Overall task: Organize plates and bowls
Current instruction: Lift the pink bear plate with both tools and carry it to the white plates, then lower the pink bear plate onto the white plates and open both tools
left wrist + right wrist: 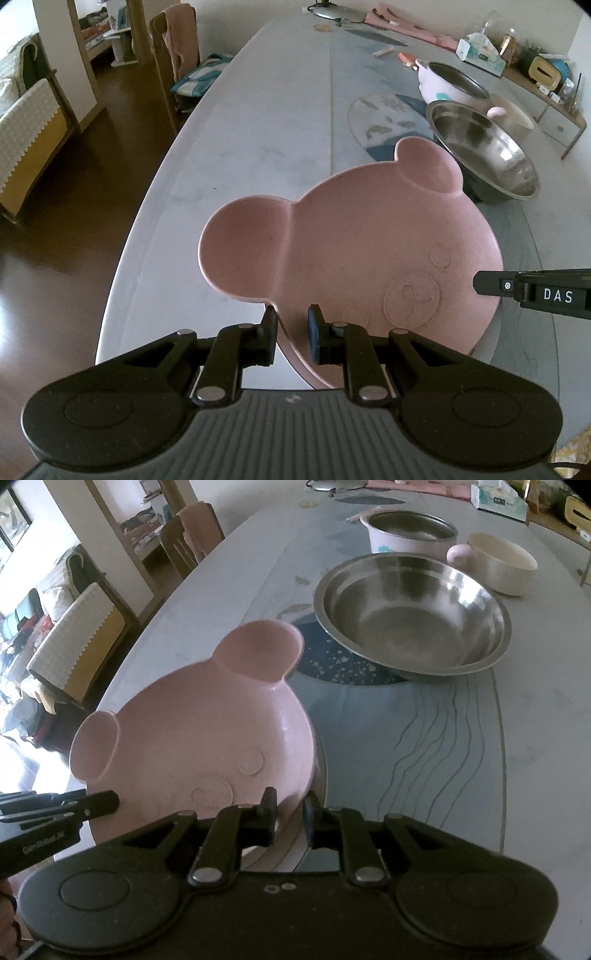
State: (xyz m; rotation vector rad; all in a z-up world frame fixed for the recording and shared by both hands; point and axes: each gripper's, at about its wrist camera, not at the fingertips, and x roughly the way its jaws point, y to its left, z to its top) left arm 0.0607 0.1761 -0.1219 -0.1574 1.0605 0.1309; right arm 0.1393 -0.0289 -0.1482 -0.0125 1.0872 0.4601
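A pink bear-shaped plate (pixel 351 251) with two round ears is held tilted above the table. My left gripper (pixel 293 325) is shut on its near rim. My right gripper (pixel 290 810) is shut on the opposite rim of the same plate (pixel 199 738). The right gripper's fingers (pixel 491 286) enter the left wrist view from the right; the left gripper's fingers (pixel 92 803) enter the right wrist view from the left. A large steel bowl (pixel 410 613) sits beyond the plate on the table.
Behind the steel bowl stand a pink pot with a steel liner (pixel 410 533) and a cream cup with a pink handle (pixel 502 565). A tissue box (pixel 498 496) lies at the far edge. Chairs (pixel 192 531) stand along the table's left side.
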